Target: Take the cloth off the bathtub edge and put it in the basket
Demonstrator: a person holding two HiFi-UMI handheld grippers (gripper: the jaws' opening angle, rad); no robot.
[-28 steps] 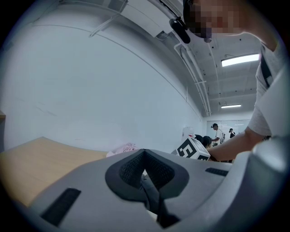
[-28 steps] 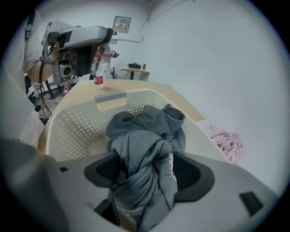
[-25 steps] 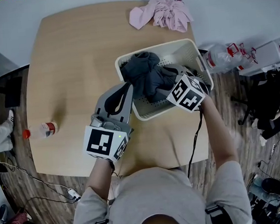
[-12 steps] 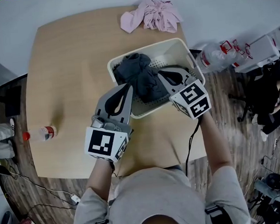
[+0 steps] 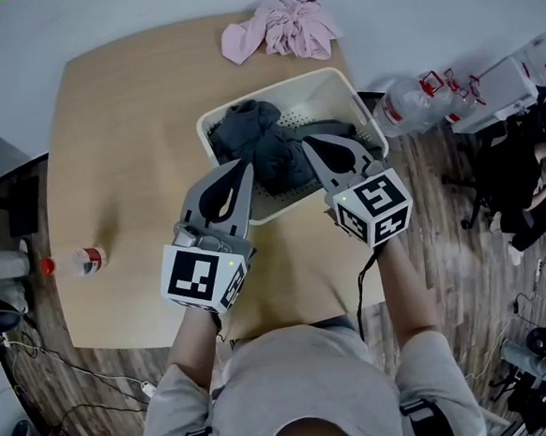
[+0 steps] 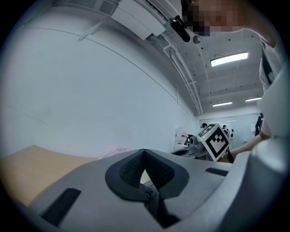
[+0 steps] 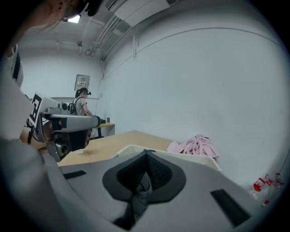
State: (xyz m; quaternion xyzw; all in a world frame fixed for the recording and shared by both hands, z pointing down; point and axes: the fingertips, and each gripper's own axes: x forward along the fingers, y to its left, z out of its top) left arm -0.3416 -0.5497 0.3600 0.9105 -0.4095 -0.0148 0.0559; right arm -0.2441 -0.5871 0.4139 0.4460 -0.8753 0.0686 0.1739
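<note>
Table: we see a pale wooden table (image 5: 118, 159) with rounded corners over a plank floor. It carries everything, and no bathtub edge shows in any view.
Cloth: the dark grey cloth (image 5: 263, 147) lies bunched inside the basket, heaped toward its near-left part. We judge the putting-in as done.
Basket: the white perforated basket (image 5: 319, 91) sits askew on the table. Its open top lets a cloth drop in from above.
Right gripper: the right gripper (image 5: 308, 142) hangs over the basket's near-right part, tipped a little downward, jaws pressed together. Cloth shows through the gap behind its tips, but we judge that to be the heap below, not a pinch.
Left gripper: the left gripper (image 5: 243, 166) is held level at the basket's near-left rim, jaws closed on nothing. We take it as parked aside so the other hand has room.
Pink cloth: a crumpled pink cloth (image 5: 282, 33) lies beyond the basket at the table's far edge, apart from both grippers.
Bottle: a red-capped bottle (image 5: 74, 264) lies on its side well left of the basket, out of the working path.
</note>
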